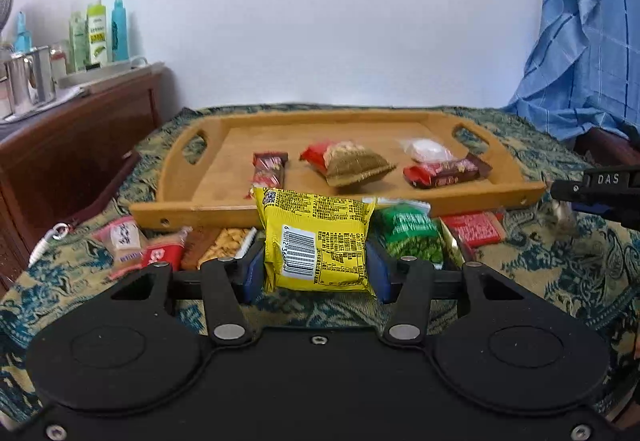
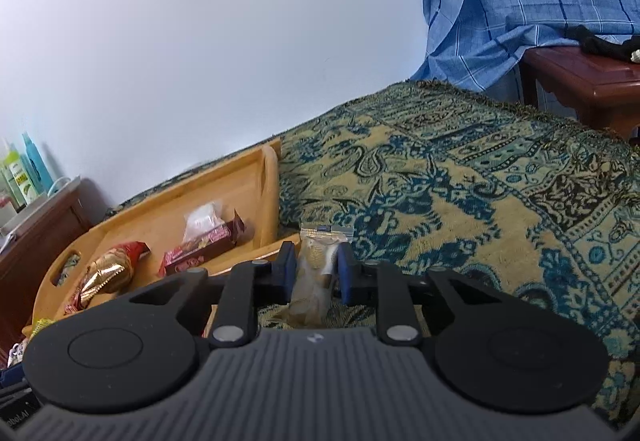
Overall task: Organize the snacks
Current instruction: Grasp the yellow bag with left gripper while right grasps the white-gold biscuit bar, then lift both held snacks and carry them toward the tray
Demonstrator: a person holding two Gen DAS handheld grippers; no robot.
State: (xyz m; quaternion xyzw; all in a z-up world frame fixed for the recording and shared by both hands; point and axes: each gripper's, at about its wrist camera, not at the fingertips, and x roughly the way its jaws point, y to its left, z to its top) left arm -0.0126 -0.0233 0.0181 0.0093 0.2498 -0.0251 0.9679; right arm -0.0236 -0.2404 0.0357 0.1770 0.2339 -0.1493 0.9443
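A white wall (image 1: 320, 21) stands behind a desk under a green and gold cloth (image 2: 460, 193). The wooden tray (image 1: 208, 165) holds five snacks. The left tool (image 1: 316, 265) squeezes a yellow packet (image 1: 320, 237) in front of the tray. The right tool (image 2: 314, 273) pinches a gold packet (image 2: 320, 253) beside it.

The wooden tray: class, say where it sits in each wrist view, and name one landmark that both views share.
Left wrist view: the wooden tray spans the middle, beyond the yellow packet pinched in the left claw.
Right wrist view: the tray lies tilted at lower left, left of the right claw.
Shared landmark: the dark red bar wrapper in the tray.
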